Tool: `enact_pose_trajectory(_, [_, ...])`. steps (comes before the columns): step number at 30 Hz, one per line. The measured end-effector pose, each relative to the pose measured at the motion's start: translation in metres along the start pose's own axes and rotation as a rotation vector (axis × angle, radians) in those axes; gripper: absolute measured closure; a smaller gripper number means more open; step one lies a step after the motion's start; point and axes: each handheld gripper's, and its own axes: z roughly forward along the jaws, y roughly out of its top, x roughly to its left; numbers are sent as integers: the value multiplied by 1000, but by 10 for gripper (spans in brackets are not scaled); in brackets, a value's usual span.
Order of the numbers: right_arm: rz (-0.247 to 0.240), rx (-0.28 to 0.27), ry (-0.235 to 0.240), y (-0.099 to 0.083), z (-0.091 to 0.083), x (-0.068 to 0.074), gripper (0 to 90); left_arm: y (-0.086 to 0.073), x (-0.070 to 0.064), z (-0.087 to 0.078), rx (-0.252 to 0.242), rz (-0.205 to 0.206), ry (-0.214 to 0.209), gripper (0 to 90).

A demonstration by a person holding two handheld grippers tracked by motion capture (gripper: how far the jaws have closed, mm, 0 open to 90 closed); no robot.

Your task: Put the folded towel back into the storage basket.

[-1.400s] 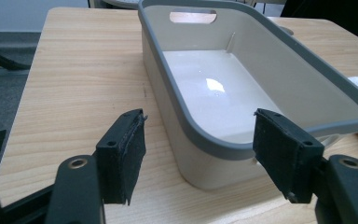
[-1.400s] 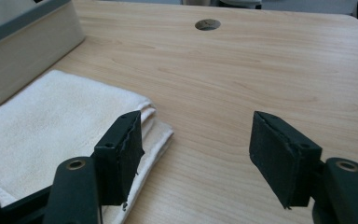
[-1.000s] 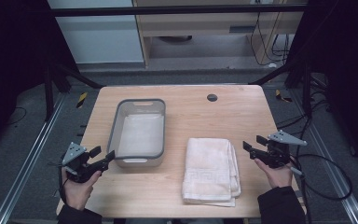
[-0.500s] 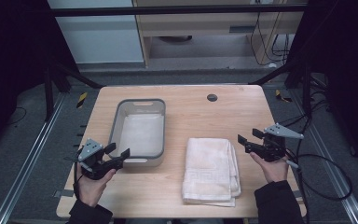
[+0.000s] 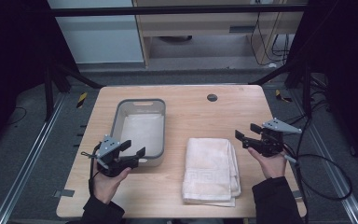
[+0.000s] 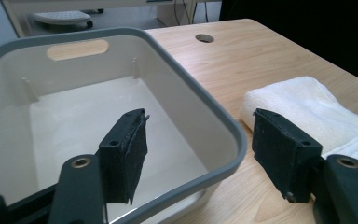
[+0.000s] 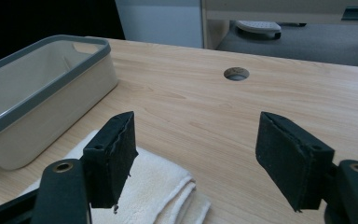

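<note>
I have the left gripper (image 5: pixel 136 150) spread wide at the near right corner of the grey-rimmed tub (image 5: pixel 121 115), and the right gripper (image 5: pixel 244 136) equally spread, empty, just right of the folded white towel (image 5: pixel 210 169) lying on the table (image 5: pixel 191 100).

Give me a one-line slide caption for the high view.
Two open grippers, left gripper at the empty grey-rimmed bin, right gripper beside the folded white towel.
</note>
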Motion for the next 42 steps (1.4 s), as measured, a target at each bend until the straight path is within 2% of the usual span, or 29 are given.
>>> enact_pose_trajectory(10, [-17, 38, 26, -5, 6, 3, 284, 2, -32, 19, 30, 41, -67, 342])
enact_pose_trajectory(12, [-5, 46, 39, -6, 7, 2, 280, 1, -37, 21, 31, 36, -77, 342])
enact_pose_trajectory(17, [-20, 73, 39, -8, 12, 4, 264, -6, -48, 26, 50, 43, -104, 341])
enact_pose_trajectory(22, [-27, 77, 36, -10, 13, 5, 264, -9, -54, 30, 62, 50, -114, 340])
enact_pose_trajectory(24, [-4, 73, 53, -13, 13, 3, 261, -11, -58, 33, 71, 54, -123, 337])
enact_pose_trajectory(27, [9, 78, 50, -16, 14, 0, 257, -13, -60, 35, 78, 56, -127, 335])
enact_pose_trajectory(42, [-15, 134, 55, -25, 23, 5, 256, -22, -74, 48, 128, 90, -151, 335])
